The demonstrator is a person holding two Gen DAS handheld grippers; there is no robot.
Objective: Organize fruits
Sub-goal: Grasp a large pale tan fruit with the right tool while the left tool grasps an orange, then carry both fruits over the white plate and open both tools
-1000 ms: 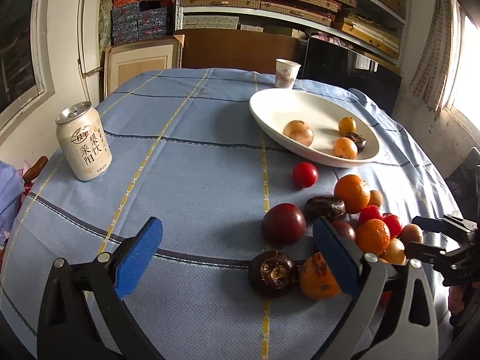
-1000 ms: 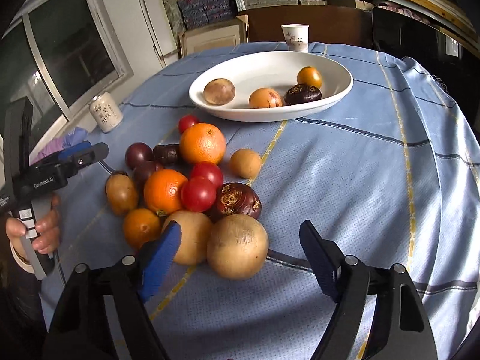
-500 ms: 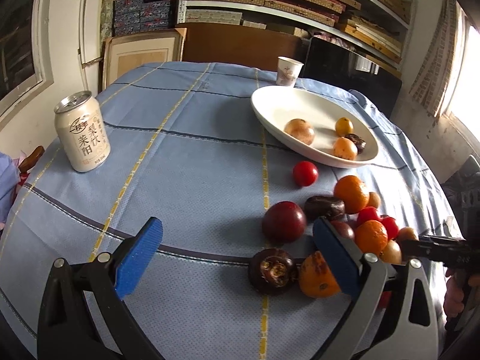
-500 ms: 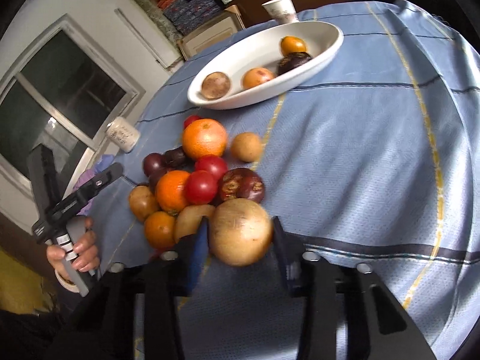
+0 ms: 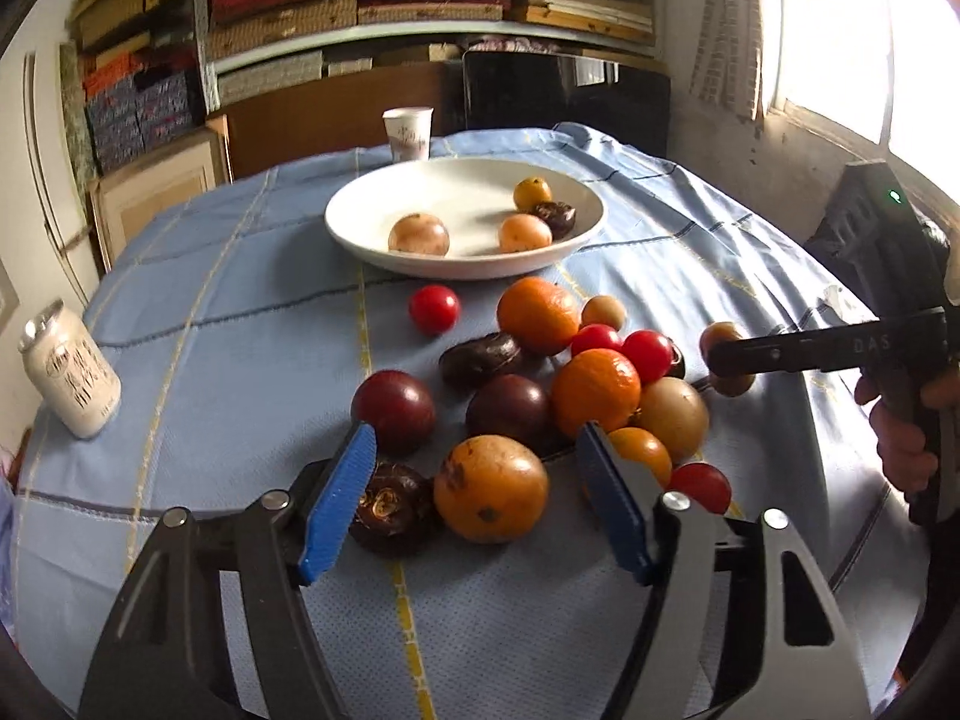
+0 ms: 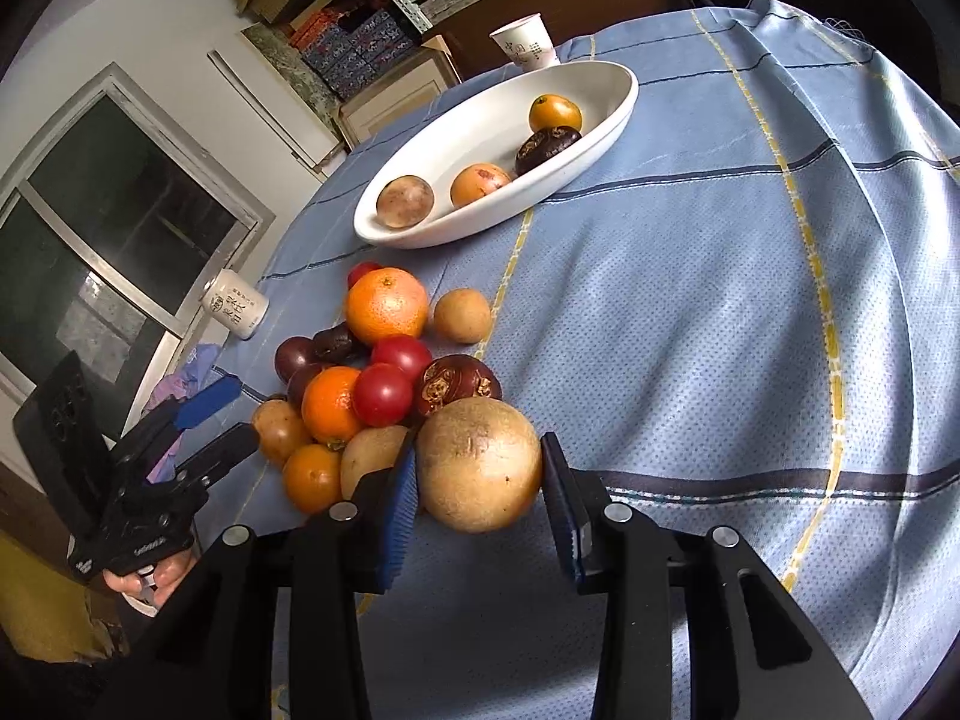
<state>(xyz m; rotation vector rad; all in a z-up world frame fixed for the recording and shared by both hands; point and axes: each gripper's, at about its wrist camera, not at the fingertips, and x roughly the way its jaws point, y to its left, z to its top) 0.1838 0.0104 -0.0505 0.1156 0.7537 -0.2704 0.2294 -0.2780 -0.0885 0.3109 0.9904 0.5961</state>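
A pile of oranges, red tomatoes, dark purple and tan fruits point(image 5: 564, 384) lies on the blue tablecloth point(image 5: 252, 324) in front of a white oval bowl point(image 5: 360, 222) that holds several fruits. My right gripper point(image 6: 480, 495) is shut on a large tan round fruit point(image 6: 479, 463) and holds it just above the cloth at the pile's near edge; it also shows in the left wrist view point(image 5: 723, 358). My left gripper point(image 5: 480, 498) is open, its blue pads on either side of an orange fruit point(image 5: 491, 487) at the pile's near end.
A white drink can point(image 5: 71, 372) stands at the left of the table. A paper cup point(image 5: 408, 133) stands behind the bowl. Shelves of boxes and a dark screen stand beyond the table. A window is at the right.
My right gripper closed on the large tan fruit and lifted it slightly. My left gripper moved right and forward, and now brackets the orange fruit.
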